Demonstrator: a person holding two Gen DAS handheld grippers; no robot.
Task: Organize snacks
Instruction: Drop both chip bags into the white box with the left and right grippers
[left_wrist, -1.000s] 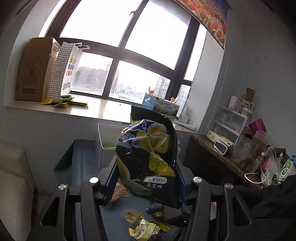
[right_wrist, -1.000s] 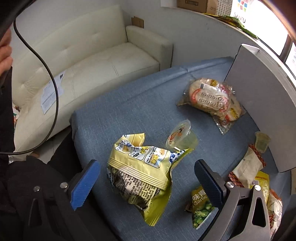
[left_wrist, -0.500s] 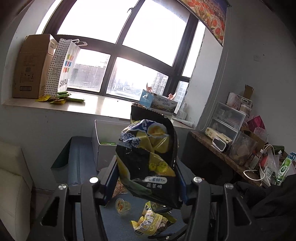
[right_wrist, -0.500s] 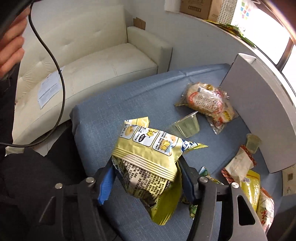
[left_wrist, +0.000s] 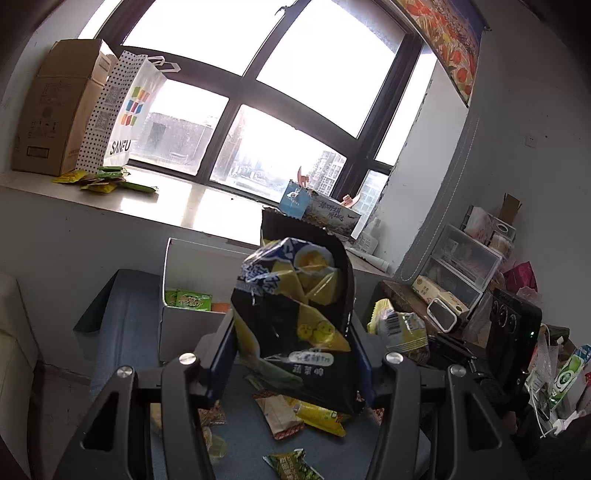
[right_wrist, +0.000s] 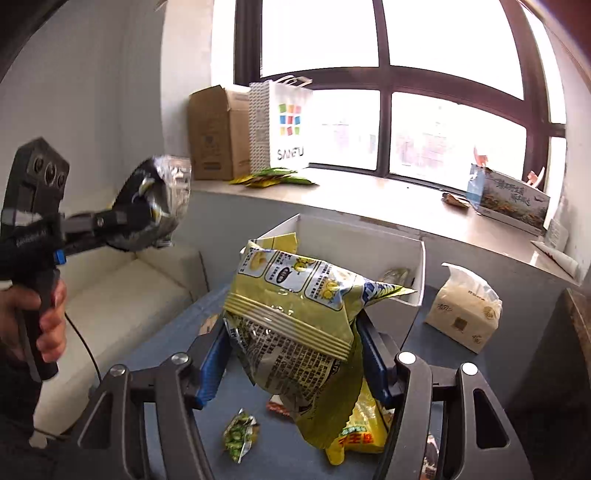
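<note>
Between the blue-padded fingers (left_wrist: 221, 354) of the left gripper (left_wrist: 295, 354): a black chip bag (left_wrist: 295, 325) printed with yellow chips. Between the right gripper's (right_wrist: 295, 362) blue pads: a pale yellow chip bag (right_wrist: 295, 325) with black text. Beyond both: white box (right_wrist: 369, 240), blue-grey cushion (left_wrist: 125, 317), polka-dot shopping bag (right_wrist: 280, 125) with coloured squares.

2 held chip bags (left_wrist: 295, 325) (right_wrist: 295, 325) — 1 white box (right_wrist: 369, 240) — 2 grippers (left_wrist: 295, 363) (right_wrist: 295, 363).

Blown-out backlight from window (left_wrist: 280, 110), dim foreground, fisheye-bent edges, slight blur
</note>
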